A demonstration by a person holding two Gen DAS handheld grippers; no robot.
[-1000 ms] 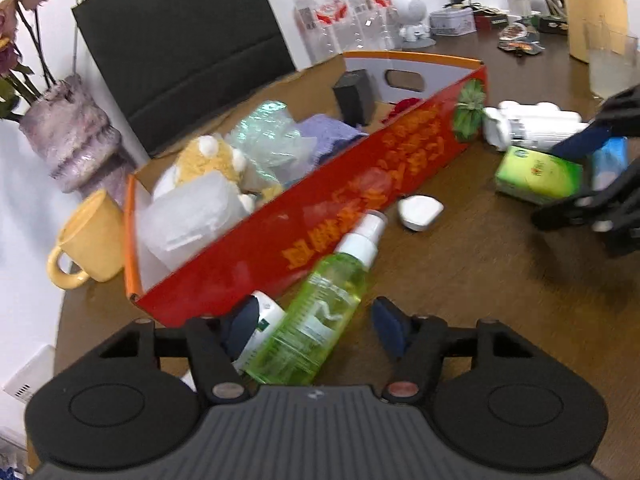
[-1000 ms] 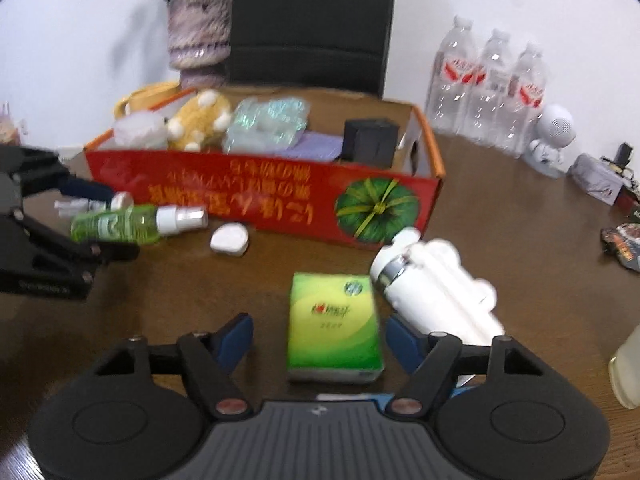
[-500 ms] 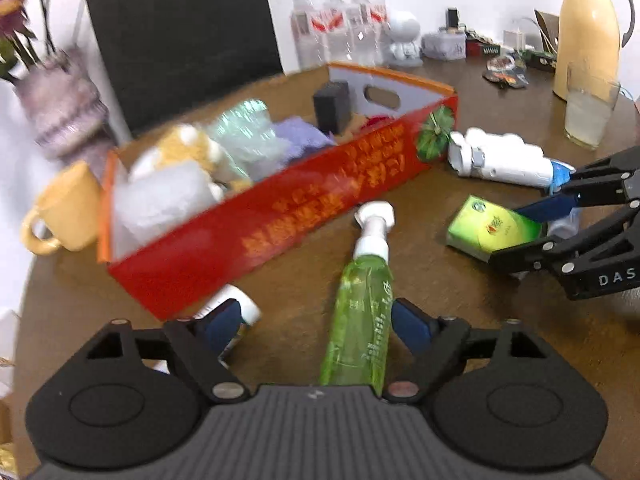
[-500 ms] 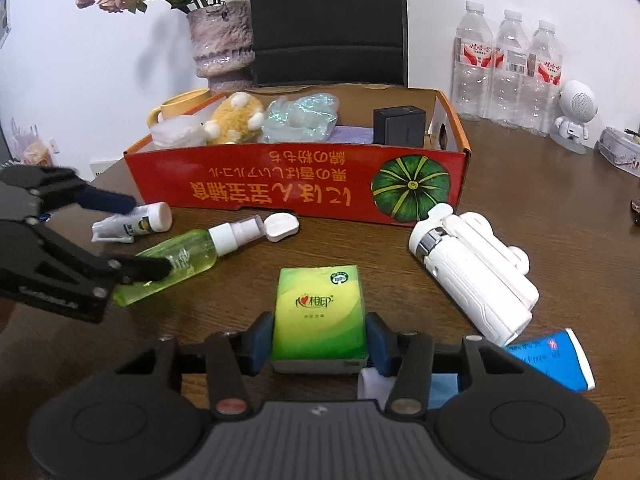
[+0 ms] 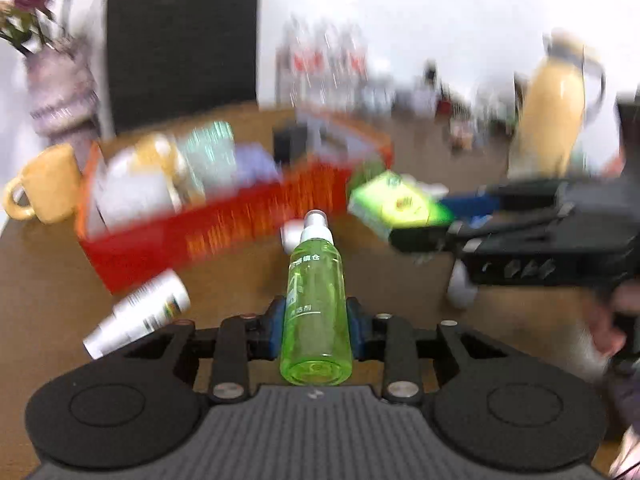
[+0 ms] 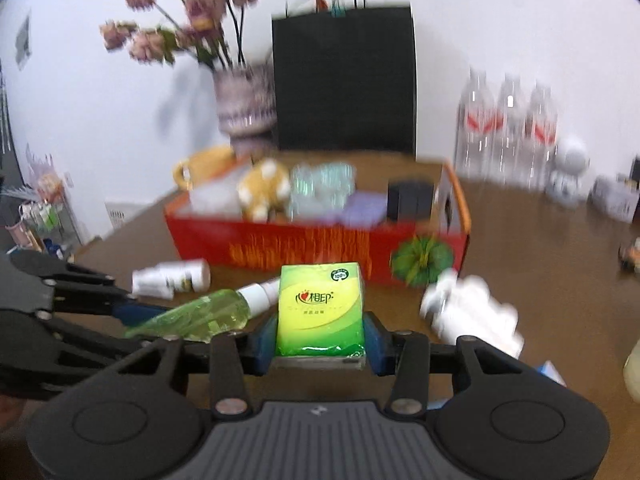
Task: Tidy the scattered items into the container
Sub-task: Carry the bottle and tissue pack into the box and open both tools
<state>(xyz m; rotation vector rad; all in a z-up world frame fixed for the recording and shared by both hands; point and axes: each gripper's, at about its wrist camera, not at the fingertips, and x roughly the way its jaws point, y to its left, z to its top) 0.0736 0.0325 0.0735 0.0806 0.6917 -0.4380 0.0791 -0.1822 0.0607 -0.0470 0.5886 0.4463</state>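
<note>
My left gripper (image 5: 317,328) is closing, its blue pads pressed on the sides of a green spray bottle (image 5: 316,272) held above the table, nozzle pointing away. My right gripper (image 6: 320,340) is closing too, its pads against a green tissue pack (image 6: 320,304), also off the table. The red cardboard box (image 6: 280,244) lies beyond both, with a plush toy, wrapped packs and a black cube inside. In the right wrist view the left gripper (image 6: 132,324) holds the bottle (image 6: 200,316) at the left. In the left wrist view the right gripper (image 5: 436,220) carries the pack (image 5: 396,200) at the right.
On the brown table lie a white tube (image 5: 140,312), a small white item (image 5: 290,232), a white binocular-shaped thing (image 6: 472,316) and a blue tube (image 6: 552,372). A yellow mug (image 5: 44,184), flower vase (image 6: 244,108), water bottles (image 6: 508,120) and yellow thermos (image 5: 556,136) stand around the box.
The left jaws closed onto the spray bottle and raised it off the table. The right jaws closed onto the tissue pack and lifted it. Both views now sit higher and are blurred.
</note>
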